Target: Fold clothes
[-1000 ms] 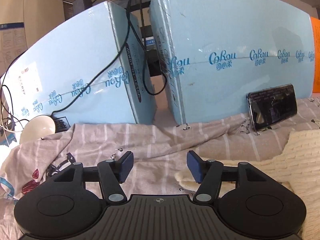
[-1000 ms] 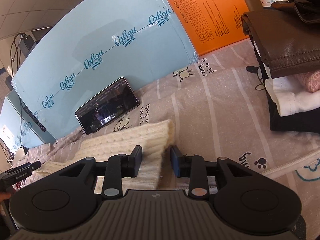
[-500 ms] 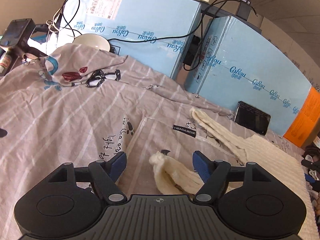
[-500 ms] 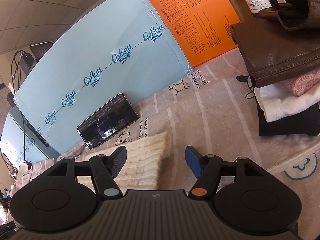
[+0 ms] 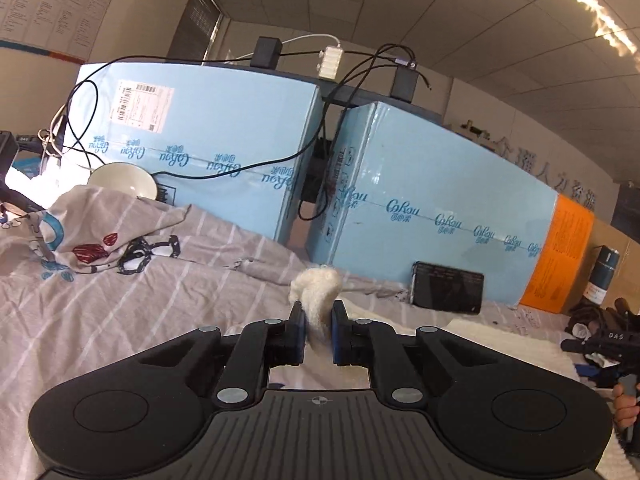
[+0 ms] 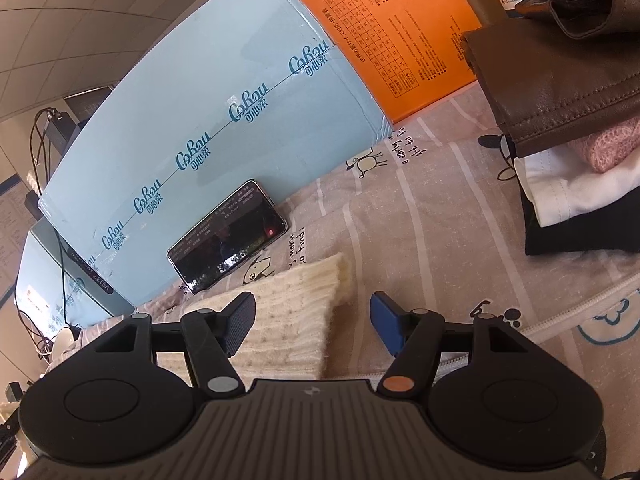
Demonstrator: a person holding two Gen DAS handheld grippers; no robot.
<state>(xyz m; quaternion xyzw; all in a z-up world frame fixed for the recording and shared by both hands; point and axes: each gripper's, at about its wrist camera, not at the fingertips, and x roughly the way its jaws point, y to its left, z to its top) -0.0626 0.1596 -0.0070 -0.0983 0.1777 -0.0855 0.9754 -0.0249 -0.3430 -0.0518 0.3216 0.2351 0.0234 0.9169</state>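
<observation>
A: half a sec ago the left tool (image 5: pixel 315 334) was wide open, now it's pinching a tuft of the cream cable-knit sweater (image 5: pixel 316 294), lifted off the striped grey bedsheet (image 5: pixel 120 312)

B: right tool (image 6: pixel 312 326) gapes empty over the hem (image 6: pixel 288 320), so a fold's probably starting

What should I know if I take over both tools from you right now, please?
Left tool: shut on a bunched end of the cream sweater, lifted off the sheet.
Right tool: open, hovering over the sweater's ribbed edge; its left finger is over the knit, its right finger over bare sheet. It holds nothing.
The rest of the sweater lies flat on the sheet, in front of the phone.
A folded stack sits at the right.
Done: one end picked up. Left: probably grip the ribbed edge, make the fold, then add it to the stack.
</observation>
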